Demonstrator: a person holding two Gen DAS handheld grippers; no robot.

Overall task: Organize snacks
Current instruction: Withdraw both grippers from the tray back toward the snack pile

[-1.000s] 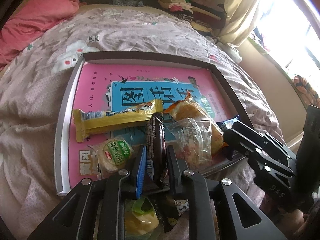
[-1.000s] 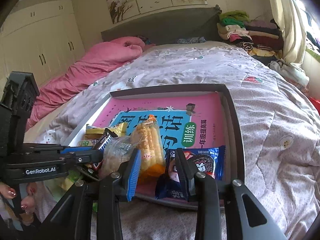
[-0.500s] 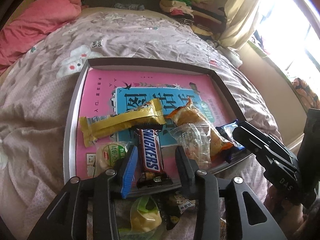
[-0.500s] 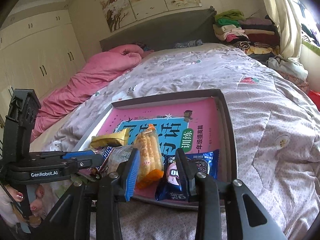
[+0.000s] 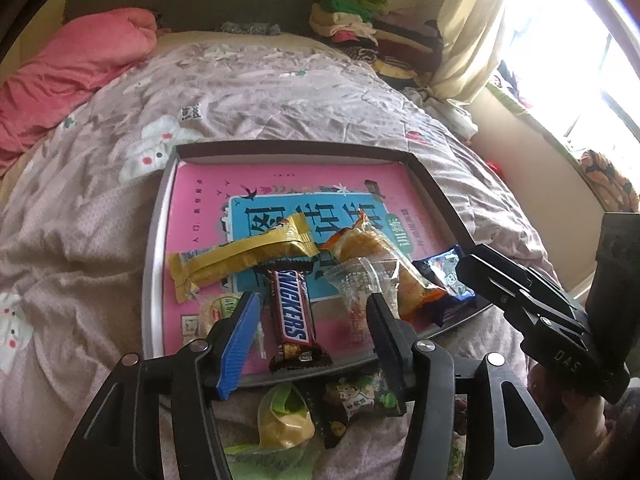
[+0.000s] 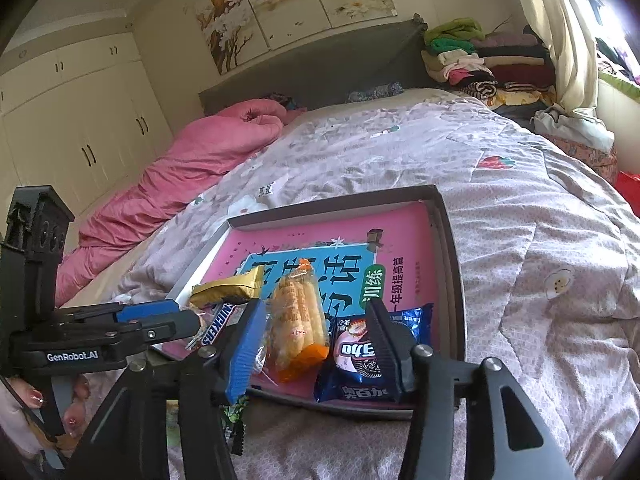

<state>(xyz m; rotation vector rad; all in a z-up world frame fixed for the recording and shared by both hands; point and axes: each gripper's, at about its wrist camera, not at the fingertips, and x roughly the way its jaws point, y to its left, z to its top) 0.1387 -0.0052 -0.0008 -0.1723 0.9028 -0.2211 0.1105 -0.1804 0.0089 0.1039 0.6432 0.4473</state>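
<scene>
Several snacks [image 5: 291,308] in shallow tray [image 5: 154,264]

daylight from window [image 5: 580,40] | glare there | edges bowed | perhaps slightly soft

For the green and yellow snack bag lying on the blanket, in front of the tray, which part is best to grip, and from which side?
Probably the bulging yellow middle of the green and yellow snack bag, taken from above. It lies loose on the blanket outside the tray, the left gripper is opening right over it, and the thin crinkled green ends would likely slip.
</scene>
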